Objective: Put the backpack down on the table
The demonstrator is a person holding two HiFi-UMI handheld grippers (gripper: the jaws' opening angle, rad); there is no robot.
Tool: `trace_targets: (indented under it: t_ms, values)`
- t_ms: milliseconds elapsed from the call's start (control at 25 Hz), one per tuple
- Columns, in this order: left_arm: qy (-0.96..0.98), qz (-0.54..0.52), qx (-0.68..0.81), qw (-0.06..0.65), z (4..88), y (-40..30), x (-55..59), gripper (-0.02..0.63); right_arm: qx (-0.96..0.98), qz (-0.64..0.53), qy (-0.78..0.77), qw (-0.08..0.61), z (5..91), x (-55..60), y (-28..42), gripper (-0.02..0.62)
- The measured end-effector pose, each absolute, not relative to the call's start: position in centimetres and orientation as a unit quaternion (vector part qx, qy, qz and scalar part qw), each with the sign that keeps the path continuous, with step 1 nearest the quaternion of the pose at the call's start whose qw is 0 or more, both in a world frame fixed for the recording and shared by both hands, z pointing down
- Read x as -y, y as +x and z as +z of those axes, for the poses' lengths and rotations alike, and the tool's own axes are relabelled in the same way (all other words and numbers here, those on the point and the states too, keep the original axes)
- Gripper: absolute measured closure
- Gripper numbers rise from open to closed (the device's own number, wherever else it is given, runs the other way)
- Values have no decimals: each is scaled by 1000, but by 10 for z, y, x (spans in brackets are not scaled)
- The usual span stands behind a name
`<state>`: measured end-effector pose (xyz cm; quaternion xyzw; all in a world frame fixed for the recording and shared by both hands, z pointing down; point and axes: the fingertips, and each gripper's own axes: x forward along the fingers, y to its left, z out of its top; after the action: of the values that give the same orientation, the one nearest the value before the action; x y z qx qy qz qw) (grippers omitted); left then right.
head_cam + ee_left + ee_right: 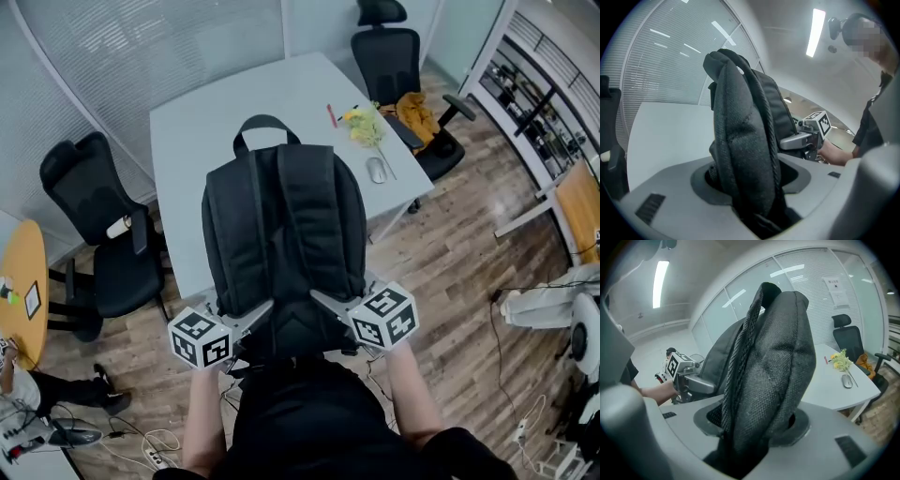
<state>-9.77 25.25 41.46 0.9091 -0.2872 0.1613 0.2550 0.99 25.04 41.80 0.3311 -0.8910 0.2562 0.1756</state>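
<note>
With your left gripper (260,314) clamped on one padded side of the black woven-fabric backpack (281,225) and your right gripper (325,302) pinching the other, the pack upright between both jaws over the pale grey table (187,122), lower both evenly, base first.

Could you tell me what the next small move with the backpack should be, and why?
Probably lower both grippers together to set the backpack on the bare near part of the table. The left gripper and right gripper each clamp one side of it, it hangs upright over that end, and the mouse and flowers lie well to the right.
</note>
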Motion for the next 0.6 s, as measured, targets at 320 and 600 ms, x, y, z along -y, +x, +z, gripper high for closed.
trace_targets:
  t_ms: [320,600]
  values:
    - [906,155,286,271,423,-97,-244,359,887,267,326,188,426,-242,10,368]
    - [909,157,270,275,426,-97,-209,359,879,276,339,191,428,-210,10,368]
